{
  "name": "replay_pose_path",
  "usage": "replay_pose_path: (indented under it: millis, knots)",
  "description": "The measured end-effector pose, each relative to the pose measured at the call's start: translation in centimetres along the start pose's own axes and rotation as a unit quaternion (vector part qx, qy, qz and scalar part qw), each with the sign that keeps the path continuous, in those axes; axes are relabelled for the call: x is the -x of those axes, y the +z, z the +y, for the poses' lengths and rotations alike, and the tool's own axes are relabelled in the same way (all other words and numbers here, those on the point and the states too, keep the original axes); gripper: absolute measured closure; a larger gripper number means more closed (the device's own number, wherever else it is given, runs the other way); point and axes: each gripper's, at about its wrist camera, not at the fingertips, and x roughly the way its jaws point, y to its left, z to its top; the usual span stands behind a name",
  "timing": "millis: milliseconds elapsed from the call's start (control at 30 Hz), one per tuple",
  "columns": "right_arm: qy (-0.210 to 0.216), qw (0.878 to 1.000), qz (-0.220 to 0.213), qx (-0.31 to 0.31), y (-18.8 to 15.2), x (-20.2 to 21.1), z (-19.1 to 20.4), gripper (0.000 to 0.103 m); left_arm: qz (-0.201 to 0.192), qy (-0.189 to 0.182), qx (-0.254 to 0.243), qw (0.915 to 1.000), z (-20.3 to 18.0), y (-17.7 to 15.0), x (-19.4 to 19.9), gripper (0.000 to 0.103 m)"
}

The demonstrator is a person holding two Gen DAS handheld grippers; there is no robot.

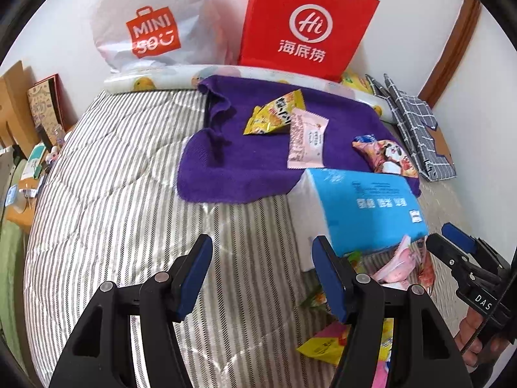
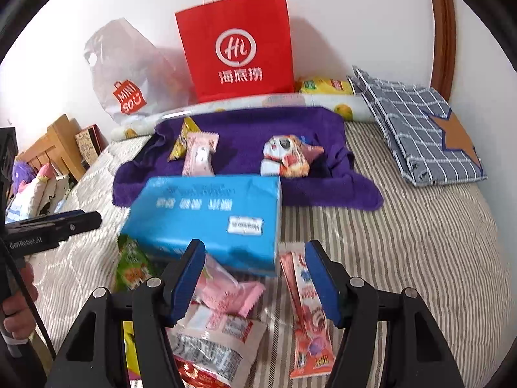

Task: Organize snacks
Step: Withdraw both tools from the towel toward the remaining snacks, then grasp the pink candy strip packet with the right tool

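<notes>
1. Both jaws stand wide apart and hold nothing: the left gripper (image 1: 261,278) hangs over bare striped bedding, the right gripper (image 2: 255,281) over a heap of snack packets.
2. Nearest to the right gripper lie a clear-fronted packet with red print (image 2: 210,349), a pink wrapper (image 2: 226,291) partly over it, and a long red stick packet (image 2: 307,317) just to the right, under the right finger.
3. A green packet (image 2: 131,265) lies at the left edge of that heap, against the near corner of the blue tissue pack (image 2: 206,220).
4. In the left wrist view, yellow packets (image 1: 323,346) show beside the left gripper's right finger, on the bed (image 1: 113,194).
5. That tissue pack sits just beyond the heap, its near edge overhanging the pink wrapper and its far edge on the purple towel (image 2: 242,135).
6. On the towel, well apart from the heap, three snacks lie: a yellow packet (image 1: 274,113) at far left, a pale pink packet (image 1: 307,142) overlapping its right side, and a panda-printed packet (image 2: 287,155) to the right.
7. A folded blue checked cloth (image 2: 416,135) with an orange star lies at the far right of the bed.
8. Against the far wall stand a red paper bag (image 2: 239,45) and, to its left, a white Miniso bag (image 2: 129,74); a rolled fruit-print mat (image 2: 323,102) lies in front of them.
</notes>
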Motion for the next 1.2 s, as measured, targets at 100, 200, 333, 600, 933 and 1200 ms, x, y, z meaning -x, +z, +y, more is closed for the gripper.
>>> replay_pose_path:
  millis: [100,200,333,600,933,1200]
  knots:
    - [0.001,1.0,0.004,-0.005,-0.4,0.1,-0.3,0.041,0.003,0.001,0.004,1.0,0.4,-0.4,-0.1,0.039]
    - [0.004,1.0,0.006,-0.009,-0.8,0.3,-0.4,0.041,0.01,-0.002,0.01,0.9999,0.7,-0.8,-0.4,0.039]
    - [0.011,1.0,0.01,-0.003,-1.3,0.4,0.1,0.041,0.015,-0.004,0.01,0.9998,0.7,-1.2,-0.5,0.039]
    - [-0.054,0.998,0.005,0.013,-2.1,-0.2,-0.5,0.041,0.018,-0.002,0.008,0.9998,0.6,-1.8,-0.6,0.039]
    - [-0.054,0.998,0.035,-0.014,-3.3,-2.8,-3.4,0.041,0.026,-0.002,0.008,0.9996,0.1,-2.2,-1.2,0.039]
    - [-0.049,0.998,0.035,-0.032,-3.7,-3.0,-4.3,0.075,0.007,-0.052,0.002,0.9986,-0.5,-2.0,-0.1,0.039]
